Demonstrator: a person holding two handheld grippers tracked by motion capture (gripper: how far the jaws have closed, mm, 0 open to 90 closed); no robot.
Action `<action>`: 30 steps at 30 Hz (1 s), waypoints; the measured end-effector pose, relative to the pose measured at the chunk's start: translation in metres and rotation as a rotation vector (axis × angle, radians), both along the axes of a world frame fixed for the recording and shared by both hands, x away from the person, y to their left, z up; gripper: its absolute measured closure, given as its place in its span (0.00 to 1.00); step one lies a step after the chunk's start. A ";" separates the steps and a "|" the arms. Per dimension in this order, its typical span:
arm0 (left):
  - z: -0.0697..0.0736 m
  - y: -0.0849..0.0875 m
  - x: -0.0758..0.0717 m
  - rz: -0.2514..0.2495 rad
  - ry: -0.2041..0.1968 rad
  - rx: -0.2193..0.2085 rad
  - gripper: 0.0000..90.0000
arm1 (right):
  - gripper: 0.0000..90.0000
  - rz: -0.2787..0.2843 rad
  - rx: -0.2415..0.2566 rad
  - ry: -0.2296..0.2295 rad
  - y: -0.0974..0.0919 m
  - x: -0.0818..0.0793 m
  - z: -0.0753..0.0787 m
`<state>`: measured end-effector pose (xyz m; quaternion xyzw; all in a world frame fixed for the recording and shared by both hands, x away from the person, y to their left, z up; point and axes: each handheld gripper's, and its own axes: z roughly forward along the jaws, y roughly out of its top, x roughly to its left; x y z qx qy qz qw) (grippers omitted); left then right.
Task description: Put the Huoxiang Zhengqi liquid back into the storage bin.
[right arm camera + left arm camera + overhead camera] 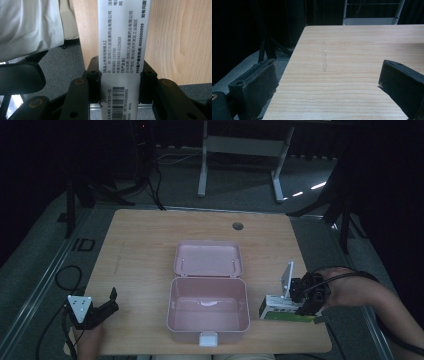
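Observation:
A pink box [172, 312] stands open in the middle of the wooden table [140, 245], its lid [208, 258] laid back flat behind it. To its right, near the table's front right corner, my right gripper [301, 305] is shut on a white and green medicine carton [278, 307], held off the tabletop. In the right gripper view the carton [122, 45] runs lengthwise between the two jaws of my right gripper [121, 72], printed text and barcode facing the camera. My left gripper [114, 300] rests at the front left, open, with bare wood between the jaws [328, 80].
A round cable hole [238, 226] sits near the table's far edge. Beyond it stands a white desk frame [240, 150] on grey floor. A cable [67, 275] loops off the table's left side. A person's light clothing [27, 25] shows past the front edge.

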<state>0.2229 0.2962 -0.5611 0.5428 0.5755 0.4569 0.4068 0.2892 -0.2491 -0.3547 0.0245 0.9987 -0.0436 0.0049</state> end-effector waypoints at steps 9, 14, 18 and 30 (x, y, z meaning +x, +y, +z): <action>0.000 0.000 0.000 0.002 -0.002 0.000 0.03 | 0.69 0.004 0.015 -0.006 0.006 -0.002 0.021; 0.000 0.000 0.000 0.001 -0.005 -0.004 0.03 | 0.69 0.017 0.013 -0.021 0.012 -0.004 0.033; 0.000 0.000 0.000 0.001 -0.005 -0.004 0.03 | 0.69 0.015 0.032 -0.022 0.017 -0.003 0.042; 0.000 0.000 0.000 -0.002 -0.002 0.000 0.03 | 0.69 0.015 0.053 -0.011 0.042 0.008 0.046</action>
